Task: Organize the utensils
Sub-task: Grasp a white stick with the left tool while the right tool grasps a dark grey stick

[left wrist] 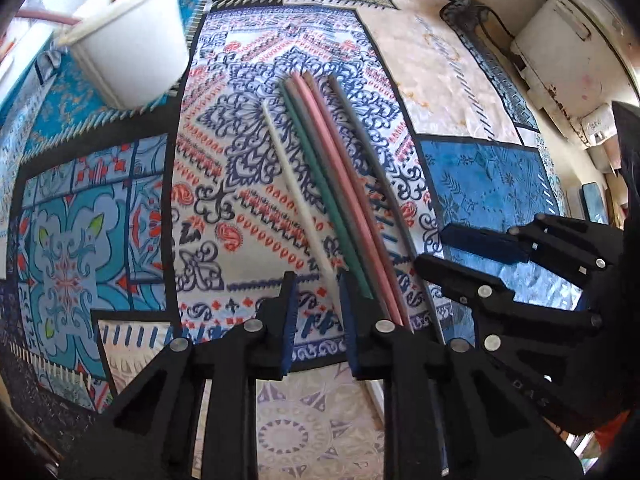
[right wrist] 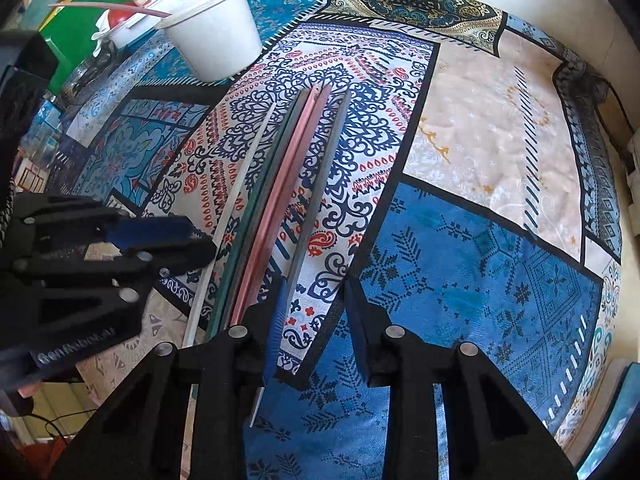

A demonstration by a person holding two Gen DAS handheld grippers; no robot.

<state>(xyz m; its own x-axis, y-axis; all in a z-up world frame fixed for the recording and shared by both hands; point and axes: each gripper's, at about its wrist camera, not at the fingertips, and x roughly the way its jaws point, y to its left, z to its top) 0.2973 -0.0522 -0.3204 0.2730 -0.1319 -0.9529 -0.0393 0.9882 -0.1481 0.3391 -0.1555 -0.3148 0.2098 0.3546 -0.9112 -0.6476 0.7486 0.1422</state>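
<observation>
Several long chopsticks lie side by side on the patterned cloth: a white one (left wrist: 296, 196), green ones (left wrist: 324, 196), pink ones (left wrist: 352, 200) and a grey one (left wrist: 380, 184). They also show in the right wrist view, with the pink ones (right wrist: 276, 208) in the middle. My left gripper (left wrist: 318, 312) is open, its fingertips over the near end of the white chopstick. My right gripper (right wrist: 316, 312) is open and empty, just right of the chopsticks' near ends. A white cup (left wrist: 128, 48) (right wrist: 212, 32) stands at the far left with sticks in it.
The patterned tablecloth (right wrist: 480, 260) covers the table. Cluttered boxes and a green board (right wrist: 80, 28) stand beyond the cup. A white appliance (left wrist: 568, 52) sits off the table's right edge.
</observation>
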